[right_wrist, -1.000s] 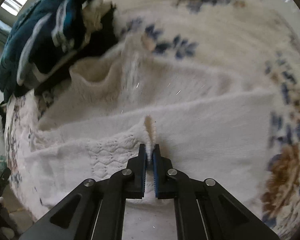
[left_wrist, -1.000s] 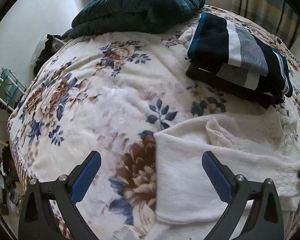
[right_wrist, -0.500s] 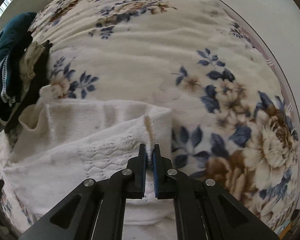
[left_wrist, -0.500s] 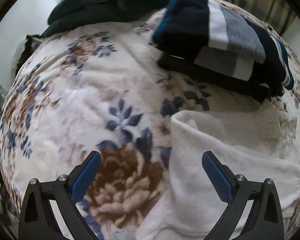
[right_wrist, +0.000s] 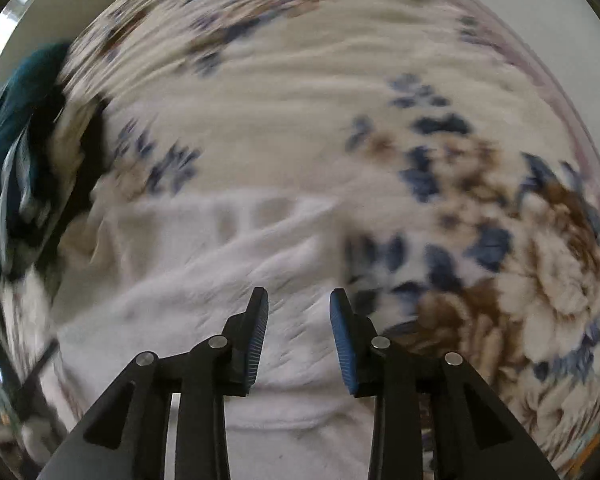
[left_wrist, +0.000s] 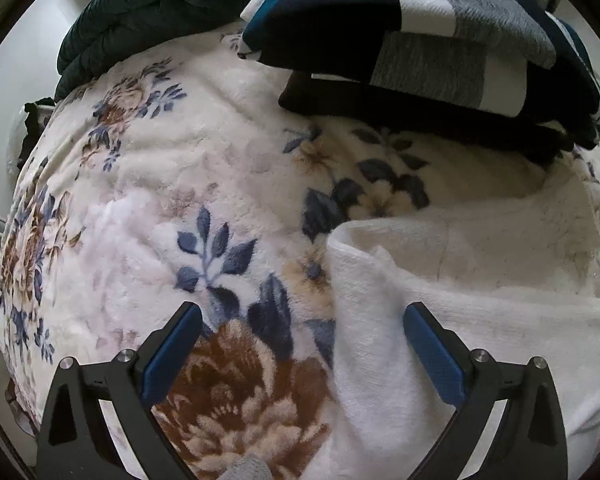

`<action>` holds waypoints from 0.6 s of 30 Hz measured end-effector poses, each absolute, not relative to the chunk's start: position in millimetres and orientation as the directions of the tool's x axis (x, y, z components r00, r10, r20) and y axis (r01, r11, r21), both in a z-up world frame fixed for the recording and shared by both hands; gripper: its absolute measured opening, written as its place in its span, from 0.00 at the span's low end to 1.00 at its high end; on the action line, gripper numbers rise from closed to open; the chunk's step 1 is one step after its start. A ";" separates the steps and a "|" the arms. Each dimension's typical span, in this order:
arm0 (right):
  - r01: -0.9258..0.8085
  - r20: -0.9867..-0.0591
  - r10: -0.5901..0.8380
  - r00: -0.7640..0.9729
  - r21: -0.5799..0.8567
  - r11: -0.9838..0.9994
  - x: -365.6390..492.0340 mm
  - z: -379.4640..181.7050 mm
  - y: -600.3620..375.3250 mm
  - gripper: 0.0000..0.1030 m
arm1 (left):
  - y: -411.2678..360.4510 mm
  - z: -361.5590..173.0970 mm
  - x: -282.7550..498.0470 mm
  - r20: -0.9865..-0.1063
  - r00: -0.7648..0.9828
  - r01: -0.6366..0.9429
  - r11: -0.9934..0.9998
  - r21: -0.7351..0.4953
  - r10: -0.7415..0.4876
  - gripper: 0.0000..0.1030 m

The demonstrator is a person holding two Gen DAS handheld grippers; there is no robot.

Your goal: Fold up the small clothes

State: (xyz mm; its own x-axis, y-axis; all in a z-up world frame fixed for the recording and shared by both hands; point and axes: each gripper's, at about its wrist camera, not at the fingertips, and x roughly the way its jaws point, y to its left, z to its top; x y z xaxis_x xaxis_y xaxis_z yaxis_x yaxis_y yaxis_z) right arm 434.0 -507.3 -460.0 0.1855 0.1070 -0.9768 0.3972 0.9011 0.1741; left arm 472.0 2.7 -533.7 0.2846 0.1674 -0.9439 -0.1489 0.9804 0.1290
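Observation:
A white knitted garment lies folded on the floral blanket, at the lower right of the left wrist view. My left gripper is wide open and empty, just above the garment's left folded edge. In the blurred right wrist view the same white garment lies below my right gripper, whose jaws stand apart with nothing between them.
A folded pile of navy, grey and white striped clothes lies beyond the garment; it shows at the left of the right wrist view. A dark teal quilted cover lies at the far left. The blanket's right edge curves down.
My right gripper has opened and let go of the white garment's edge, which now lies flat. My left gripper moved forward, closer to the striped pile.

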 end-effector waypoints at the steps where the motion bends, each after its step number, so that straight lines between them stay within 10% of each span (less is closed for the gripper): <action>1: 0.371 -0.982 0.109 0.156 0.160 0.915 434.3 -468.0 -500.8 0.33 | 3.3 -539.0 472.4 -0.947 0.276 -0.145 0.981 0.128 0.164 1.00; 6: 0.363 -0.998 0.062 0.004 0.059 0.930 434.3 -513.1 -491.0 0.33 | 14.1 -540.3 476.3 -0.965 0.244 -0.166 0.984 0.059 0.099 1.00; 10: 0.375 -0.991 0.114 0.065 0.130 0.918 425.1 -475.7 -493.3 0.69 | 6.8 -488.6 461.3 -0.941 0.336 -0.135 0.991 0.000 0.046 1.00; 18: 0.318 -0.987 0.152 0.043 0.158 0.935 355.8 -405.5 -517.8 0.70 | -98.7 -416.1 372.4 -0.938 0.341 0.067 0.997 -0.035 -0.056 1.00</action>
State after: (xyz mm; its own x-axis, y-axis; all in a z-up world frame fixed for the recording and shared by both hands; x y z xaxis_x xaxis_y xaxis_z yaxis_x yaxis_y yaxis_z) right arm 355.8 -517.8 -405.5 0.0431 0.1524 -0.9874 0.3177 0.9349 0.1582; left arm 372.4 -98.7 -416.1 0.3408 -0.0561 -0.9384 0.0668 0.9971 -0.0354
